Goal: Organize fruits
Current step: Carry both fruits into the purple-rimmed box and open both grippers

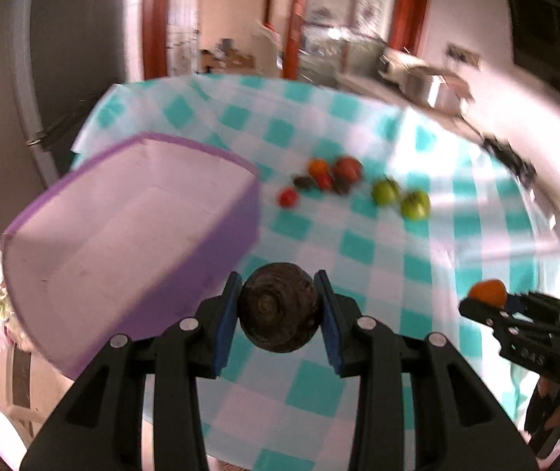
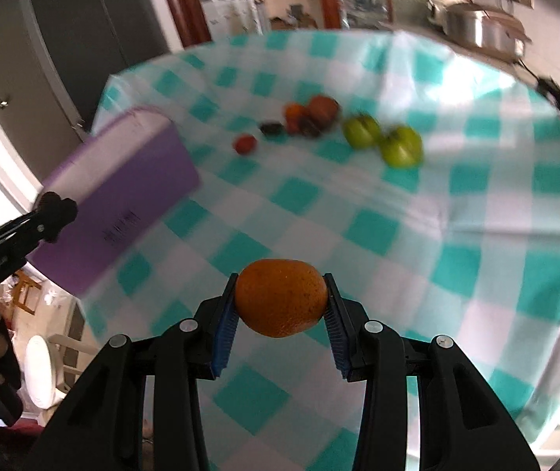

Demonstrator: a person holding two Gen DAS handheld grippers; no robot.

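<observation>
The left gripper [image 1: 280, 306] has its fingers clamped on a dark round fruit [image 1: 278, 308], held above the checked surface [image 1: 378, 251] just beside the purple bin [image 1: 131, 243] at ten o'clock. The right gripper [image 2: 280, 300] has its fingers clamped on an orange [image 2: 280, 297]. Loose fruit lies at twelve o'clock: two green apples [image 2: 382, 139], a small red fruit [image 2: 245, 144], and a blurred cluster [image 2: 311, 117].

No legible text anywhere.
</observation>
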